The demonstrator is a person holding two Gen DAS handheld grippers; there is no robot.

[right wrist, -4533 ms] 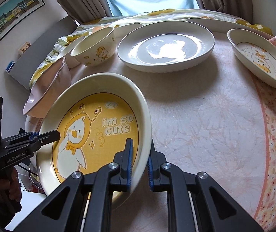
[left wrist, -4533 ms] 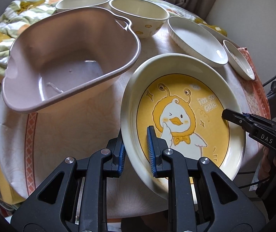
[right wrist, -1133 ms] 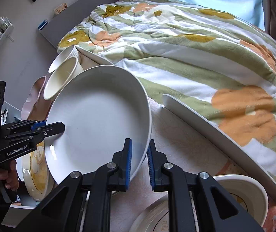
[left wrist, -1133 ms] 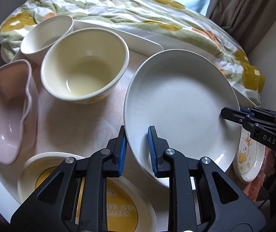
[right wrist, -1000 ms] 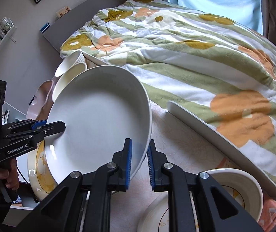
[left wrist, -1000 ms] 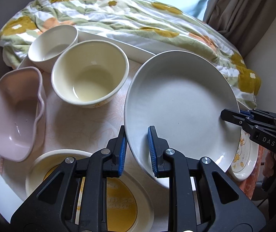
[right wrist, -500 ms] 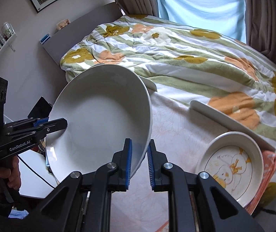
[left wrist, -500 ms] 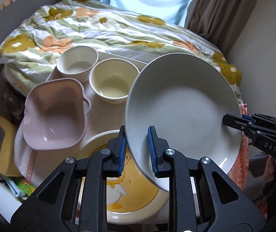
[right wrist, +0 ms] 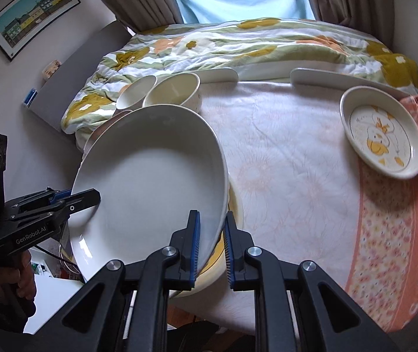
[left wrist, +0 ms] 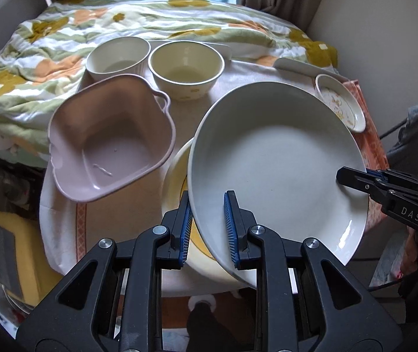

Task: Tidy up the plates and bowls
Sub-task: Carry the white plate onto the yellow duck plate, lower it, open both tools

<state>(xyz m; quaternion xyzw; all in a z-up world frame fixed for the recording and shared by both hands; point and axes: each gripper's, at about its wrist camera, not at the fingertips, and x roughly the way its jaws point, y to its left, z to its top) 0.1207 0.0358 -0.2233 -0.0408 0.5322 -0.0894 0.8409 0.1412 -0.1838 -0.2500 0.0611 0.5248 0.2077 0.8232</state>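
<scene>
I hold a large plain white plate [left wrist: 279, 158] between both grippers, in the air above the yellow duck plate [left wrist: 176, 176] that lies at the table's near edge. My left gripper [left wrist: 207, 227] is shut on the white plate's left rim. My right gripper [right wrist: 211, 245] is shut on its right rim; the plate [right wrist: 150, 182] hides most of the duck plate [right wrist: 235, 211] below. The right gripper also shows in the left wrist view [left wrist: 355, 176], and the left gripper in the right wrist view [right wrist: 83, 198].
A pink tub [left wrist: 112, 138] stands at the left. Two cream bowls [left wrist: 185, 69] [left wrist: 118, 57] stand behind it. A small duck dish [right wrist: 382, 132] lies far right, with long white platters [right wrist: 335, 82] at the back edge by a flowered quilt [right wrist: 238, 44].
Both grippers have carried the white plate back from the far middle of the table towards the near edge, over the yellow duck plate, and lower.
</scene>
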